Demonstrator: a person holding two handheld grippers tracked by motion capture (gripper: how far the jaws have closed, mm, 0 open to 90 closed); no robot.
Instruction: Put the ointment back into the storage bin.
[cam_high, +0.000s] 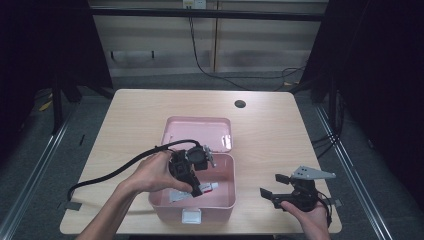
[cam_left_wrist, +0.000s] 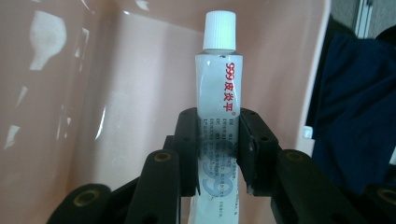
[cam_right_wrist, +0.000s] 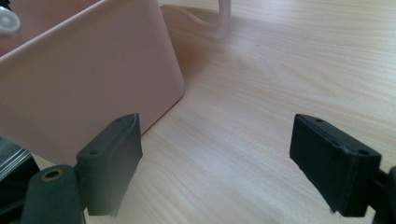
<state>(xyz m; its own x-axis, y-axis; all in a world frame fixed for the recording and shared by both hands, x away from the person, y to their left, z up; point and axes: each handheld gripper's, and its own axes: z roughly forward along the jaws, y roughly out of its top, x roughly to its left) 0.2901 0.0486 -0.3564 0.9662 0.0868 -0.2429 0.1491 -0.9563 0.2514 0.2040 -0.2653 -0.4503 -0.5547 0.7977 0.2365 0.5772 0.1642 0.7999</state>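
Holding a white tube (cam_left_wrist: 218, 112) of ointment between closed jaws in the middle of the left gripper view, cap pointing up toward the top of the frame, red print running down its side. Clamping across the lower half of the body, pads pressing in on both flanks. Hanging inside the pink box (cam_high: 224, 202) at lower centre of the high view, with the left gripper (cam_high: 196, 189) reaching down over the near wall and the lid lying open behind it, toward the middle of the frame.

Waiting off to the lower right of the high view, right gripper (cam_high: 274, 186) standing wide open with nothing between its jaws, just above the table (cam_high: 140, 110); pink wall filling the upper left of its own view.

Risking, by judgement: squeezing a soft tube so near the middle, possibly denting it or forcing paste toward the cap. Slipping sideways once released, since a smooth tube pinched on its flanks tends to swivel. Catching the cap on the box wall if lowered at a tilt. Dragging the light box across the table if the jaws or the trailing cable snag its rim, with the other hand too far off to steady it.
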